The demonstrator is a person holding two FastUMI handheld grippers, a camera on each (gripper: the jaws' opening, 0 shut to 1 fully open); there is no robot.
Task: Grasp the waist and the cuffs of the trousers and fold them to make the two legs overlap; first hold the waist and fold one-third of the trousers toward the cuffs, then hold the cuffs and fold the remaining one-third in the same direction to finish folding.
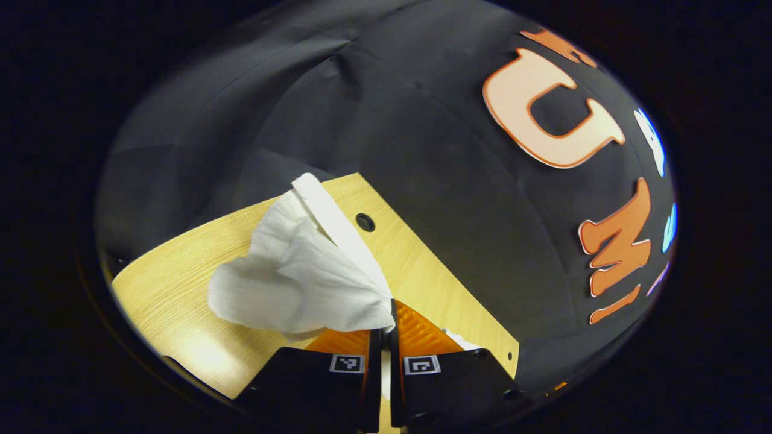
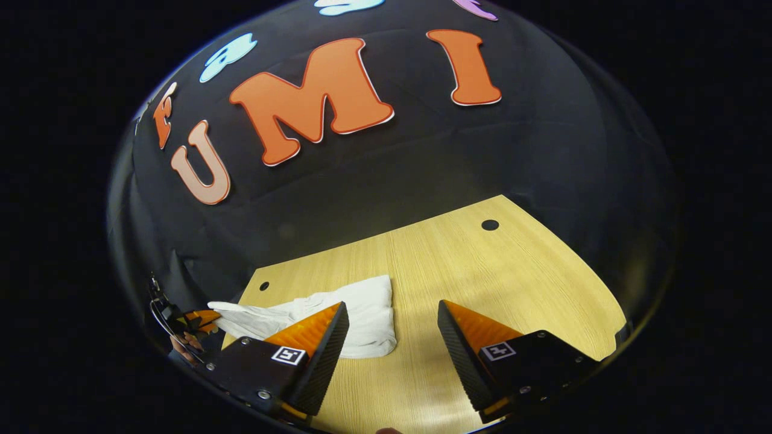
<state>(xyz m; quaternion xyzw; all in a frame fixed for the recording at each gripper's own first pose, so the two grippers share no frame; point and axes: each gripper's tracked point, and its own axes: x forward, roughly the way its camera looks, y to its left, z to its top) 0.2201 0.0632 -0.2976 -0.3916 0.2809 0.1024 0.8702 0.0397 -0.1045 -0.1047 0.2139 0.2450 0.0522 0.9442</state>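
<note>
The white trousers (image 1: 295,271) hang bunched from my left gripper (image 1: 389,307), which is shut on an edge of the cloth and holds it above the wooden table (image 1: 169,289). In the right gripper view the trousers (image 2: 371,313) lie crumpled on the table's left part, one end drawn up leftward to the left gripper (image 2: 202,319) at the far left. My right gripper (image 2: 392,307) hovers open just right of the cloth, with nothing between its fingers. Whether the held end is waist or cuff is unclear.
The light wooden table (image 2: 512,283) has small dark holes (image 2: 490,225) near its far corners. Bare tabletop stretches to the right of the trousers. The black booth wall stands close behind the table's far edge.
</note>
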